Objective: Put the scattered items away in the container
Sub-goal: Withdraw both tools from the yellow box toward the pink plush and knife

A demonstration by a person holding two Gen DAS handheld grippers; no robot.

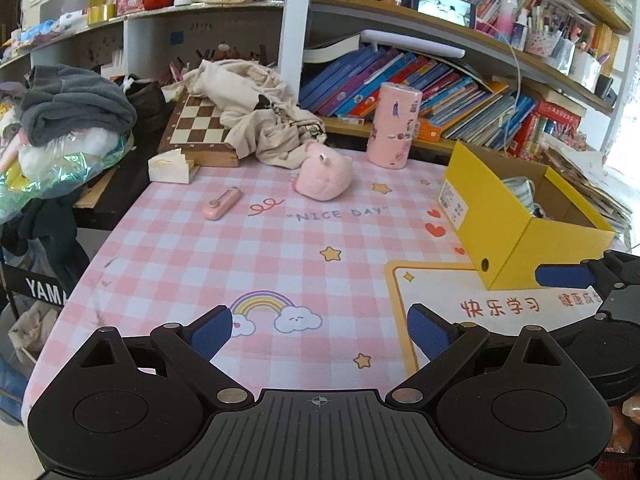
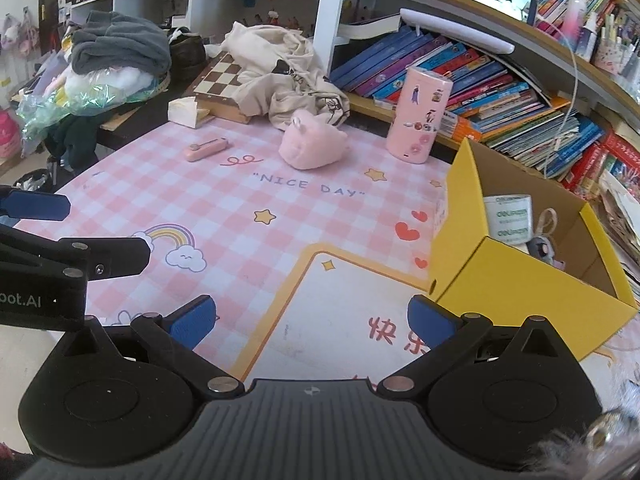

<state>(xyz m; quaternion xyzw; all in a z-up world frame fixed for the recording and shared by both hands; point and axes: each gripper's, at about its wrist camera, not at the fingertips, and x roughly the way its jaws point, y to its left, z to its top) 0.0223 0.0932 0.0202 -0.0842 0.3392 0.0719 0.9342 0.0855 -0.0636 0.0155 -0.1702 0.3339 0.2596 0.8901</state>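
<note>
Both grippers hover low over the near edge of the bench (image 1: 192,248), each with its blue-padded jaws spread wide and holding nothing. The left gripper (image 1: 320,334) faces a soft, rounded pink plush (image 1: 325,178) far ahead of it, with a slim, smooth pink case (image 1: 221,204) ahead and to its left. A tall pink cylinder (image 1: 394,126) stands upright further back, to the plush's right. The box (image 2: 520,276), stiff yellow cardboard with an open top, sits just ahead and right of the right gripper (image 2: 314,320), already holding a tape roll (image 2: 509,218) and a small furry charm (image 2: 541,245). Likely trouble: the plush could squash and slip from a shallow pinch, the hard cylinder may tip and roll if nudged, and the two grippers, close together, might bump when reaching across.
</note>
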